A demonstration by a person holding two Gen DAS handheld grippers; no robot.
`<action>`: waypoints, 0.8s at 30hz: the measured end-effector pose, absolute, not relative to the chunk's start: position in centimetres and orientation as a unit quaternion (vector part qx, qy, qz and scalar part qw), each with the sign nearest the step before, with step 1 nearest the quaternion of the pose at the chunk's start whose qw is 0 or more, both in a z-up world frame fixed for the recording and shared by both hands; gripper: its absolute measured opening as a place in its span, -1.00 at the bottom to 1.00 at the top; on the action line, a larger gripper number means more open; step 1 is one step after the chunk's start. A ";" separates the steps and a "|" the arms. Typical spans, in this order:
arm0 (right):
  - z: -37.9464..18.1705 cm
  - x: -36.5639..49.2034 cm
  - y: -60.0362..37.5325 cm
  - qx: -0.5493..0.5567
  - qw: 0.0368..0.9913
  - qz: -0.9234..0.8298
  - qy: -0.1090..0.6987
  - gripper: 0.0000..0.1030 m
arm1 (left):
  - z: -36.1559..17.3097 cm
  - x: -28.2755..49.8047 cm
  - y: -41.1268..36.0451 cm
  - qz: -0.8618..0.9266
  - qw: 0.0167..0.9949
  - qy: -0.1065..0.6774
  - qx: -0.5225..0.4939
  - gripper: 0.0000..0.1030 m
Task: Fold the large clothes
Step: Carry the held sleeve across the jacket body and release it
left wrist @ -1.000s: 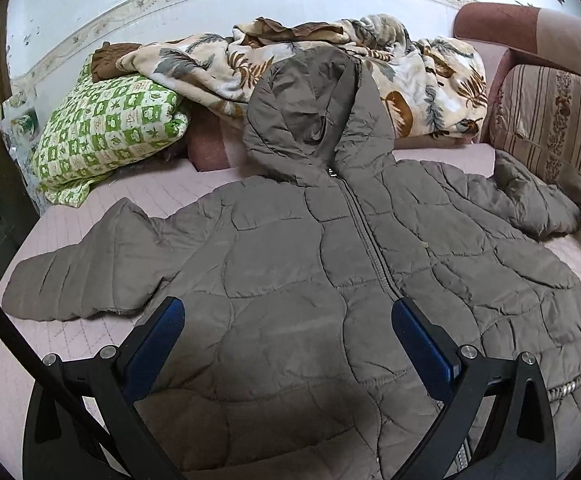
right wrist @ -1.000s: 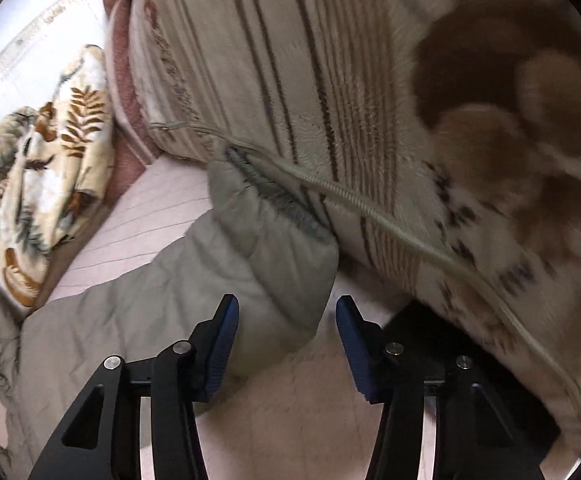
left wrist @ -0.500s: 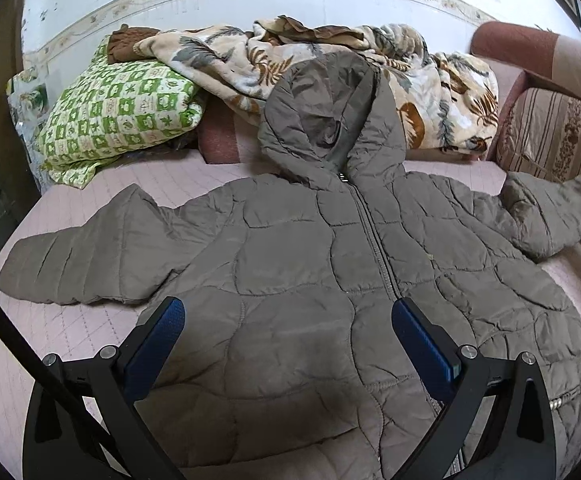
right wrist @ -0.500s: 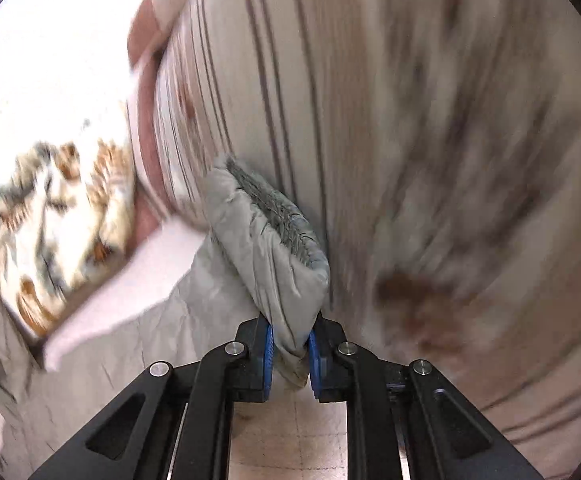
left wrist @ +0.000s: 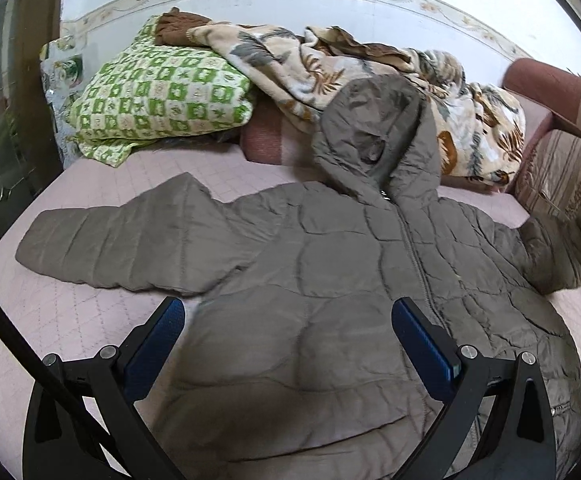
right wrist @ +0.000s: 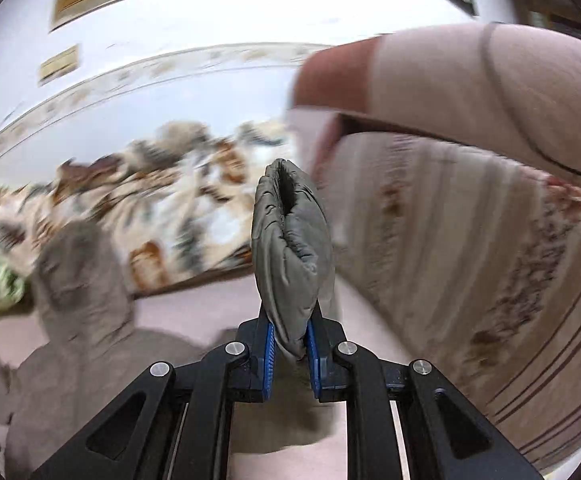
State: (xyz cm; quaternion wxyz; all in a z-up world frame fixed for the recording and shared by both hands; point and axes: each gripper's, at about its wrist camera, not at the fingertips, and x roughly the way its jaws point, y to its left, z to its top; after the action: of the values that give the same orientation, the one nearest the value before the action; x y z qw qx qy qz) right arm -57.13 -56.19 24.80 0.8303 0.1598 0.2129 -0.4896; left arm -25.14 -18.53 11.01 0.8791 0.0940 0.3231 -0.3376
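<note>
Two views, L to R. L gripper: jaws spread, empty, over jacket lying flat on bed, now farther L. R gripper: just closed, pinching cuff, now raised off bed; sleeve fold under way.

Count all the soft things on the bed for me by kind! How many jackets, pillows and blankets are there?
Jackets: 1, the grey puffy jacket
Pillows: 1, the green checked pillow
Blankets: 1, the leaf-print blanket
Total: 3
</note>
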 end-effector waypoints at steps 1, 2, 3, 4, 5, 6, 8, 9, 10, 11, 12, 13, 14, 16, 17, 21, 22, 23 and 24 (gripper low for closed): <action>24.6 -56.2 -55.7 0.160 0.833 -0.484 0.215 -0.71 | 11.2 -24.7 -18.2 -0.334 0.881 0.323 0.092 1.00; 24.3 -55.0 -54.8 0.161 0.836 -0.478 0.218 -0.71 | 11.6 -24.4 -17.8 -0.331 0.883 0.321 0.084 1.00; 24.2 -53.7 -53.9 0.162 0.839 -0.469 0.221 -0.71 | 11.9 -24.1 -17.4 -0.330 0.885 0.319 0.075 1.00; 24.1 -53.1 -53.4 0.162 0.841 -0.466 0.222 -0.71 | 12.3 -23.8 -16.9 -0.326 0.888 0.319 0.064 1.00; 24.2 -52.0 -52.5 0.159 0.843 -0.461 0.225 -0.71 | 12.6 -23.5 -16.6 -0.325 0.888 0.319 0.057 1.00; 24.3 -51.2 -51.8 0.155 0.845 -0.457 0.231 -0.71 | 12.8 -23.3 -16.2 -0.325 0.889 0.319 0.050 1.00; 24.6 -49.4 -49.7 0.144 0.848 -0.450 0.240 -0.71 | 13.2 -23.0 -15.5 -0.318 0.894 0.313 0.047 1.00; 24.7 -48.6 -49.0 0.141 0.850 -0.446 0.242 -0.71 | 13.3 -22.9 -15.2 -0.315 0.896 0.310 0.047 1.00; 24.8 -47.6 -47.8 0.129 0.852 -0.441 0.250 -0.71 | 13.4 -22.9 -14.9 -0.313 0.897 0.307 0.048 1.00; 24.9 -46.7 -46.7 0.115 0.853 -0.438 0.259 -0.71 | 13.3 -22.8 -14.5 -0.308 0.900 0.305 0.048 1.00; 24.9 -46.1 -45.9 0.111 0.856 -0.432 0.263 -0.71 | 13.2 -22.7 -14.0 -0.302 0.902 0.305 0.048 1.00; 25.0 -46.0 -45.2 0.114 0.858 -0.426 0.263 -0.71 | 13.2 -22.5 -13.6 -0.298 0.902 0.309 0.046 1.00; 25.3 -45.7 -44.4 0.118 0.862 -0.417 0.263 -0.71 | 13.1 -22.3 -13.1 -0.296 0.901 0.314 0.042 1.00; 26.2 -44.5 -42.4 0.106 0.869 -0.405 0.263 -0.72 | 12.9 -22.0 -11.9 -0.293 0.899 0.324 0.026 1.00; 26.6 -43.8 -41.6 0.098 0.872 -0.400 0.264 -0.72 | 12.9 -21.8 -11.5 -0.293 0.899 0.327 0.020 1.00; 27.7 -40.0 -38.5 0.093 0.887 -0.361 0.272 -0.71 | 13.0 -21.2 -10.2 -0.287 0.901 0.324 0.010 1.00; 27.5 -38.6 -37.4 0.088 0.891 -0.347 0.278 -0.71 | 13.0 -21.1 -10.0 -0.280 0.904 0.323 0.012 1.00; 27.0 -37.6 -36.8 0.083 0.893 -0.339 0.285 -0.72 | 12.9 -20.9 -9.8 -0.277 0.904 0.324 0.010 1.00; 26.3 -36.2 -35.7 0.076 0.894 -0.327 0.295 -0.72 | 12.7 -20.7 -9.5 -0.276 0.904 0.328 0.007 1.00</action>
State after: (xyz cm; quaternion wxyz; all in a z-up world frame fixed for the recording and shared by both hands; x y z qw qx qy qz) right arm -36.22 -35.75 26.32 0.8945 0.0764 0.2952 -0.3269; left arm -20.72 -9.54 12.72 0.9036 0.0073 0.3276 -0.2758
